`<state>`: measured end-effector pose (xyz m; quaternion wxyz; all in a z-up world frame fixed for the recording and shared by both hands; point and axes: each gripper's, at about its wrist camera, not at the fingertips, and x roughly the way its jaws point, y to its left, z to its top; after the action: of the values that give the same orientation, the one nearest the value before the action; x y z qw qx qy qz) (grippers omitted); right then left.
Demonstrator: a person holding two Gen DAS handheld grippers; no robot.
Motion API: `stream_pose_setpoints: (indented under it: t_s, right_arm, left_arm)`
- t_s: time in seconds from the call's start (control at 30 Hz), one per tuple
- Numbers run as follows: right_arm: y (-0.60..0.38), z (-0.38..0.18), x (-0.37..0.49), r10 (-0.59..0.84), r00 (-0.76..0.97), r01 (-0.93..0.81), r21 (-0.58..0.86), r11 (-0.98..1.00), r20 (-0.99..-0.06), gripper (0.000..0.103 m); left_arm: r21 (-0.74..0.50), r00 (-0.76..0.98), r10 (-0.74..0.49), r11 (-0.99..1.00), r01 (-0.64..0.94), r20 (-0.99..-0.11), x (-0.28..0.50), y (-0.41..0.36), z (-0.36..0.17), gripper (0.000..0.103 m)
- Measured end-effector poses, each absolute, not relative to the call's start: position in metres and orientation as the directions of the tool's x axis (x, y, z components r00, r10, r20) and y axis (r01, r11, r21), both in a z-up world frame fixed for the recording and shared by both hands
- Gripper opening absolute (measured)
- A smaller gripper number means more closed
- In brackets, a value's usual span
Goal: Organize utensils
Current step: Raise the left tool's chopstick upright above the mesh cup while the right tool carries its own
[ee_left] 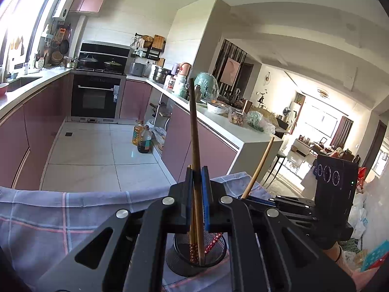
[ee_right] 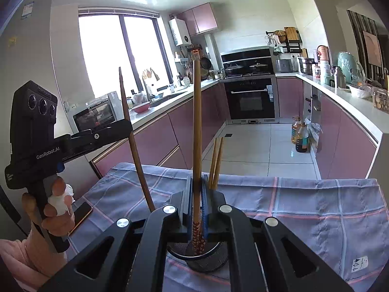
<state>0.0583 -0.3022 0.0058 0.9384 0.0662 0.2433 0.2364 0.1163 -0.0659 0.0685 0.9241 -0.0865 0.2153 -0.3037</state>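
Left gripper (ee_left: 197, 170): jaws closed on a dark brown chopstick (ee_left: 194, 126), which stands near upright between the blue pads; its patterned lower end reaches down into the mesh holder.
Right gripper (ee_right: 197, 177): jaws closed on a lighter wooden chopstick (ee_right: 197, 121), held near vertical; red patterned lower end sits between the pads just above the holder's rim.
Mesh holder (ee_left: 214, 245): black round wire-mesh cup, standing on the cloth directly beneath both grippers; in the left wrist view it contains patterned chopstick ends.
Loose chopsticks (ee_right: 216, 163): two light wooden sticks rise from behind the right gripper's jaws, leaning slightly right; whether their lower ends are in the holder cannot be told.
Person's hand (ee_right: 57, 206): wraps the left gripper's handle at the left of the right wrist view, with a wad of white tissue pressed against the grip; pink sleeve below.
Cloth (ee_right: 304, 206): blue-grey check with pink lines, covering the table surface under the holder.
Phone (ee_right: 81, 210): dark, lying flat at the cloth's left edge, near the hand.
Floor: pale tiles beyond the table; oil bottles (ee_left: 142, 138) stand beside the pink cabinets.
Far: built-in oven (ee_right: 251, 99) with pots on the hob above; window on the left wall.
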Motion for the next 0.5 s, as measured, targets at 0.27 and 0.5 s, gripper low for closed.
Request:
stream_pose_setpoints:
  t_s: [0.27,0.5]
  right_arm:
    - [-0.299,-0.005,0.064,0.473,0.745,-0.408,0.239,0.881,-0.471,0.006]
    - [-0.296,-0.012,0.071,0.465,0.707,-0.404,0.235,0.884,-0.533,0.006]
  left_arm:
    - [-0.279,0.689,-0.597,0.802,0.528,-0.411,0.124,-0.08,0.056,0.007]
    - [-0.221,0.639,-0.595,0.792,0.57,-0.486,0.122,-0.087,0.055,0.007]
